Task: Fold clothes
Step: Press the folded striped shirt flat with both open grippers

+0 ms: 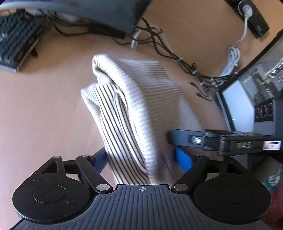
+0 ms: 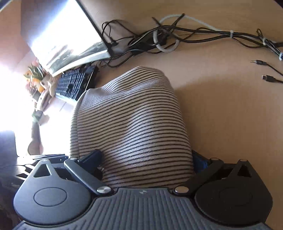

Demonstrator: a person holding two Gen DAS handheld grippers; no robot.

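A folded striped garment [image 1: 134,106], pale with thin dark lines, lies as a thick bundle on the wooden desk [image 1: 44,109]. My left gripper [image 1: 143,157] straddles its near end. The blue pads [image 1: 184,159] stand wide at either side of the cloth, with their inner faces still showing, so the jaws are open around it. In the right wrist view the same garment [image 2: 130,123] bulges up between the fingers of my right gripper [image 2: 146,159]. The cloth narrows where the left finger [image 2: 90,157] presses in, and it hides both pads. The right gripper's finger [image 1: 187,138] also shows against the bundle's side.
A black keyboard [image 1: 16,40] and a monitor base [image 1: 109,16] stand at the back. Tangled black and white cables [image 2: 176,37] run across the far desk, with loose plugs [image 2: 265,70] to the right. A computer case [image 1: 256,99] stands at the right edge.
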